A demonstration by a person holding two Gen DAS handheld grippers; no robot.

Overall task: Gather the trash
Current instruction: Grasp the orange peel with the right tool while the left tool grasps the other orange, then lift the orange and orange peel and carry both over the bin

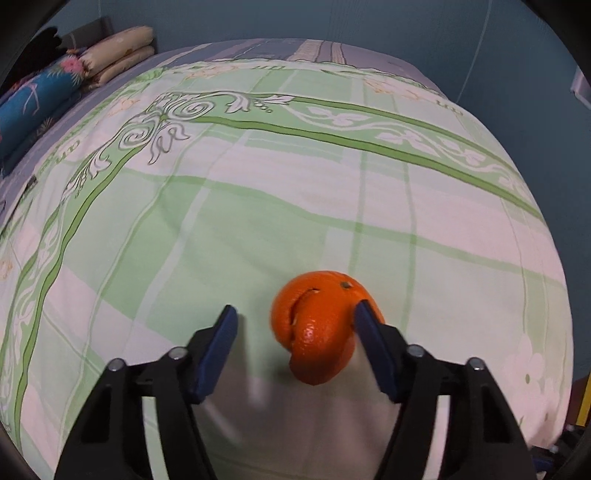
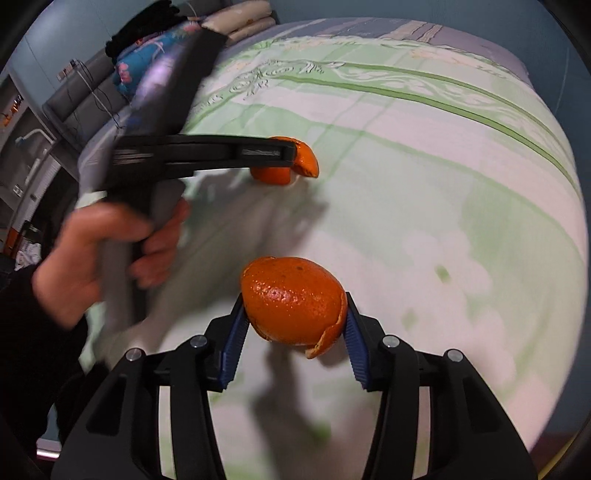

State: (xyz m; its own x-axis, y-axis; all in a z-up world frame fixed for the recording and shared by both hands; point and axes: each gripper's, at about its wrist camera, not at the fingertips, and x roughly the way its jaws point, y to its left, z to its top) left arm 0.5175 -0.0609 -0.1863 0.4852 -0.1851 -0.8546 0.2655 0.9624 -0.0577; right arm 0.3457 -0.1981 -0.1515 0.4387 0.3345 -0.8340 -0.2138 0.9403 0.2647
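Observation:
Two pieces of orange peel lie on a bed under a green and white checked sheet (image 1: 221, 229). In the left wrist view, one curled orange peel (image 1: 317, 325) sits between the blue pads of my left gripper (image 1: 295, 314). It rests against the right pad, while the left pad (image 1: 218, 347) stands clear of it. The right wrist view shows this gripper from the side with that peel (image 2: 304, 158) at its tip. My right gripper (image 2: 293, 299) is shut on a second, dome-shaped orange peel (image 2: 291, 295), with both pads against its sides.
A person's hand (image 2: 110, 251) in a dark sleeve holds the left gripper's handle. Folded pillows (image 1: 118, 51) and a blue flowered cushion (image 1: 33, 99) lie at the head of the bed. A teal wall (image 1: 406, 26) runs behind, and the bed drops off at the right.

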